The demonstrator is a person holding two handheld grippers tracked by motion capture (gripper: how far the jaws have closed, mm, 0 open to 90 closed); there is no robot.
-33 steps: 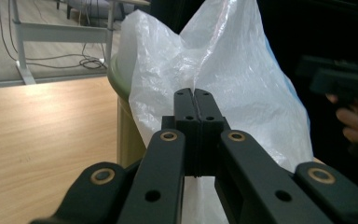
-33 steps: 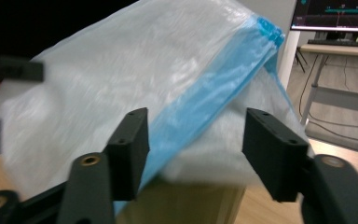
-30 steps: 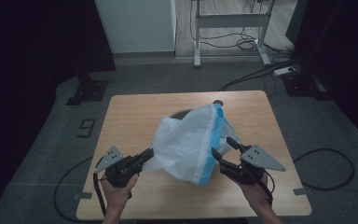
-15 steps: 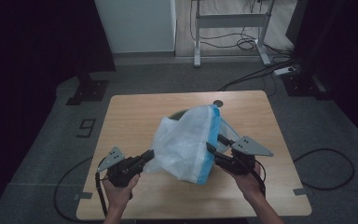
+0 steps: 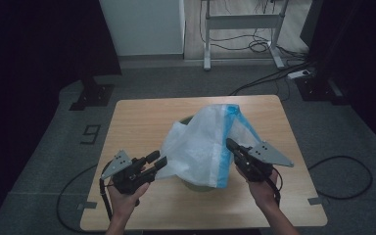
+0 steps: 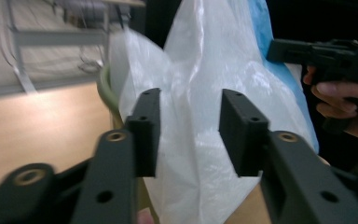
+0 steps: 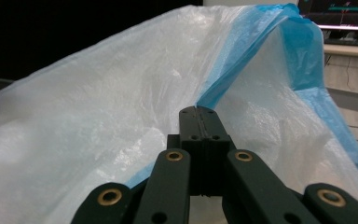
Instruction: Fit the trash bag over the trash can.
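Observation:
A translucent white plastic bag (image 5: 200, 147) with a blue edge stands draped over a green bin (image 5: 186, 119) in the middle of the wooden table (image 5: 137, 117). My right gripper (image 5: 230, 144) is at the bag's right side, its jaws shut on the blue fold (image 7: 223, 79) of the bag (image 7: 121, 116). My left gripper (image 5: 157, 159) is at the bag's lower left corner. Its jaws have just been opening and stand apart (image 6: 189, 130), with bag film (image 6: 200, 70) between them and no pad pressing on it. The bin's green rim (image 6: 103, 86) peeks out beside the bag.
Bare tabletop lies left of and behind the bag. Beyond the table are a metal desk frame (image 5: 242, 22), floor cables (image 5: 269, 78), a power strip (image 5: 301, 74) and a black stand base (image 5: 92, 94). A "9" mark (image 5: 91, 134) is on the floor at left.
The right gripper has moved in from the lower right to the bag's blue edge and closed on it. The left gripper's jaws have parted at the bag's corner.

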